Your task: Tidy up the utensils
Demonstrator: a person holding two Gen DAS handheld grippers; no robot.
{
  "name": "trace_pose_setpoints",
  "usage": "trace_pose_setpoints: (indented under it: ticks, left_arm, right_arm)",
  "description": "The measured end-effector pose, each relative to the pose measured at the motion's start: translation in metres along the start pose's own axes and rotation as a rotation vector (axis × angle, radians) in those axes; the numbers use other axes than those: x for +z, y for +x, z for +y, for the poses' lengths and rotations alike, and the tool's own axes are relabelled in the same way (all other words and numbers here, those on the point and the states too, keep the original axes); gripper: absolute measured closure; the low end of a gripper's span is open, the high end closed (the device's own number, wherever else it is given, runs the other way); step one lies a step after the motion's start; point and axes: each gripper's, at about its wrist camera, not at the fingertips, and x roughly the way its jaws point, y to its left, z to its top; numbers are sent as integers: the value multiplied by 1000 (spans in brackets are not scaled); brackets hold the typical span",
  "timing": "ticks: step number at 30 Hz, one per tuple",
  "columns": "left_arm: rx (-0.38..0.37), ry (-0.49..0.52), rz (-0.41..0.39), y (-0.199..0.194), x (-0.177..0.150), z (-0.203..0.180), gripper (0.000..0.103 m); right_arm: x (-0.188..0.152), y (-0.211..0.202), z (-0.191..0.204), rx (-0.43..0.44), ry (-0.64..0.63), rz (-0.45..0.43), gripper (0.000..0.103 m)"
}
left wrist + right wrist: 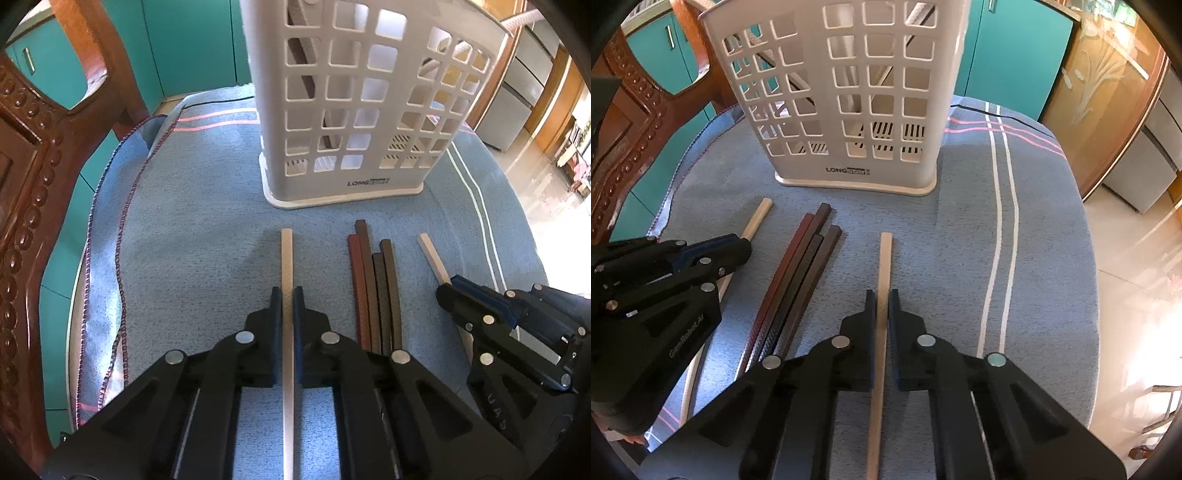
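A white plastic utensil holder [325,184] [818,110] with square holes stands upright at the back of the blue cloth. In front of it lie several dark brown chopsticks [375,288] [809,258] side by side, with a pale chopstick on each side. My left gripper [287,295] [742,245] is shut on the left pale chopstick [287,254] [759,218], pads pressing its sides. My right gripper [882,295] [448,290] is shut on the right pale chopstick [885,258] [432,254]. Both chopsticks lie flat on the cloth.
A blue towel [203,221] [960,240] with white and pink stripes covers the round table. Dark and pale utensils show through the holder's holes. A carved wooden chair [33,184] [631,147] stands at the left edge, teal cabinets [192,44] behind, tiled floor to the right.
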Motion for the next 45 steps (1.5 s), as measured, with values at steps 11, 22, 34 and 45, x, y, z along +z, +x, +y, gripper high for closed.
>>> trace_pose_setpoints:
  ticks: [11,22,34,45]
  left_arm:
    - [-99,26,-298,-133,9,0,96]
    - [-156,-111,-797,-292,47,28,96]
    - [-49,-196,-890,-224,85,28,96]
    - [-52,-135,-743,-172,96,12,96]
  right_arm:
    - [8,-112,-28,139,93,-250,97]
    - [32,-269,-59,230,210,-678,97]
    - [79,-239,-63,86,257,-875,97]
    - [86,-171,-61,102,215,-705,96]
